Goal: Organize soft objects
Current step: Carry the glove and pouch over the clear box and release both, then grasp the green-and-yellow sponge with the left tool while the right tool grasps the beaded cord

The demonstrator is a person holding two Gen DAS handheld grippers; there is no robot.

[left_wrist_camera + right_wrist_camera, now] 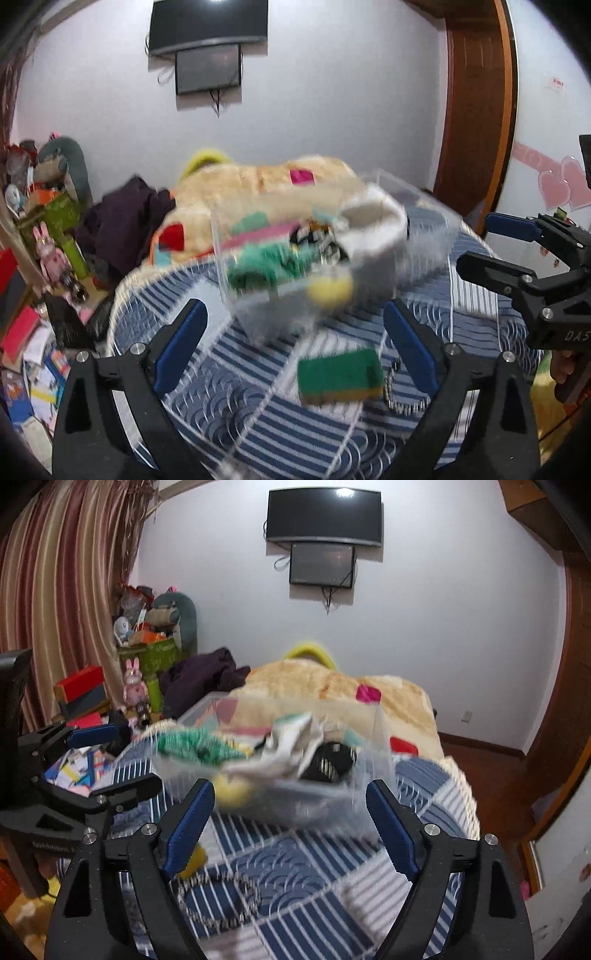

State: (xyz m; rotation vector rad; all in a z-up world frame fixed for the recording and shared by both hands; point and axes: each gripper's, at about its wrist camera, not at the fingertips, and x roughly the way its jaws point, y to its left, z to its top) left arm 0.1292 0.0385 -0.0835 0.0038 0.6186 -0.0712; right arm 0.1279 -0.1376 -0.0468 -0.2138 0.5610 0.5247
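Observation:
A clear plastic bin (424, 236) (373, 775) stands on the blue striped bedspread and holds a green knit cloth (269, 266) (192, 744), a white-grey cloth (373, 229) (291, 749), a yellow ball (330, 290) (232, 788) and a black item (332, 762). A green-and-yellow sponge (340, 376) lies on the bed between my left gripper's fingers, untouched. My left gripper (291, 347) (107, 760) is open and empty. My right gripper (290, 827) (476, 243) is open and empty, facing the bin. A sparkly band (221, 901) (402, 402) lies on the bed.
A beige fleece blanket (258, 188) (314, 683) and dark purple clothing (122, 218) (199, 679) lie behind the bin. Toys, boxes and books clutter the left side (40, 258) (140, 653). A wooden door (476, 96) is at the right. Both views are motion-blurred.

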